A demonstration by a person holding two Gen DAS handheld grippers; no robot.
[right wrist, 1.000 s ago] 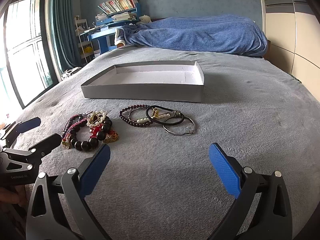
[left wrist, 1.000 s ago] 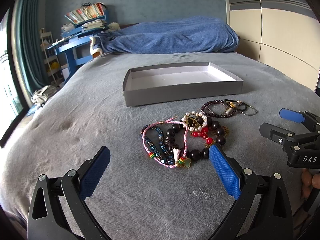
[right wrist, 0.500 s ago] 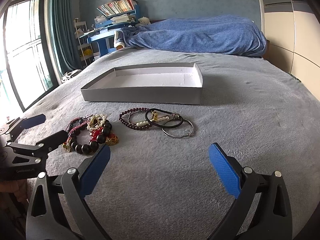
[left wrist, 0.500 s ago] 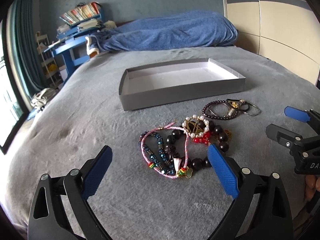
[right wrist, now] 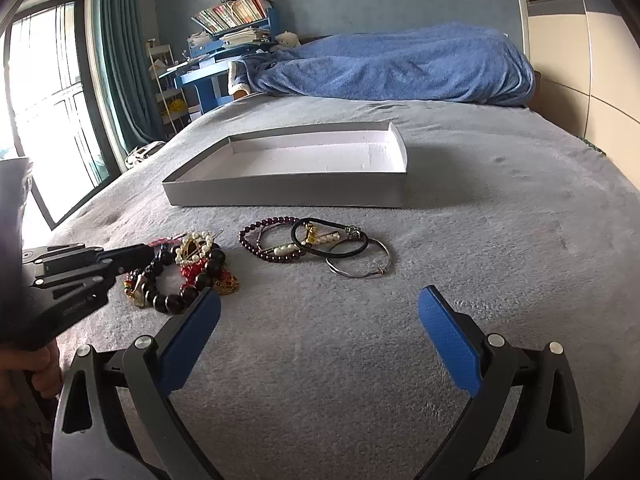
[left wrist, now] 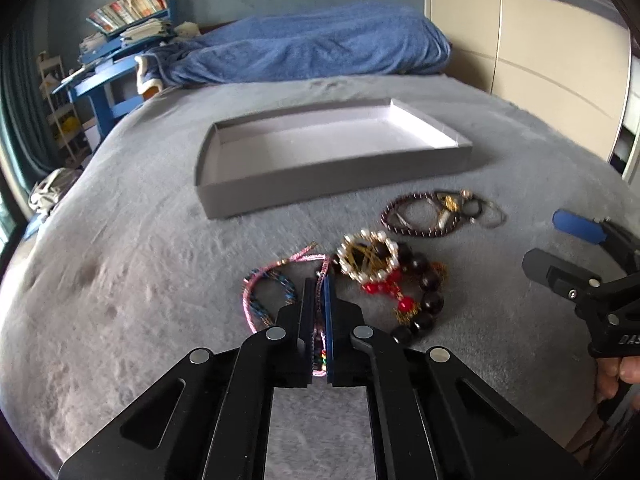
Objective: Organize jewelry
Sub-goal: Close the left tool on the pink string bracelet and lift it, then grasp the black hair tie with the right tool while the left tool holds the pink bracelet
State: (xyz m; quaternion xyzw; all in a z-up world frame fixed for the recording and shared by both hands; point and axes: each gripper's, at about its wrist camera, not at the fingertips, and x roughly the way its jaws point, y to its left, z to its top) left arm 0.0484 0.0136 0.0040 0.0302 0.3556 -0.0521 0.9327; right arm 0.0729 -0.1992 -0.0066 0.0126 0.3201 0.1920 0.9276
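Observation:
A pile of jewelry lies on the grey bedspread: a pink braided cord bracelet (left wrist: 256, 280), a pearl ring piece (left wrist: 368, 260), dark bead bracelet (left wrist: 428, 292), and to the right a garnet bead bracelet (left wrist: 416, 218). My left gripper (left wrist: 319, 292) is shut on the pink cord bracelet; it also shows in the right wrist view (right wrist: 132, 254). My right gripper (right wrist: 318, 320) is open and empty, short of the garnet bracelet (right wrist: 268, 242), black band (right wrist: 330, 238) and metal hoop (right wrist: 360, 264). An empty grey tray (left wrist: 332, 184) stands behind.
A blue blanket (right wrist: 400, 64) is heaped at the bed's far end. A blue desk with books (right wrist: 224, 40) and a window stand at the left. Cupboard doors (left wrist: 540, 40) are at the right. The right gripper shows at the left wrist view's right edge (left wrist: 584, 264).
My left gripper has moved forward onto the jewelry pile and shut on the pink cord bracelet. The right gripper has stayed open and nearly still.

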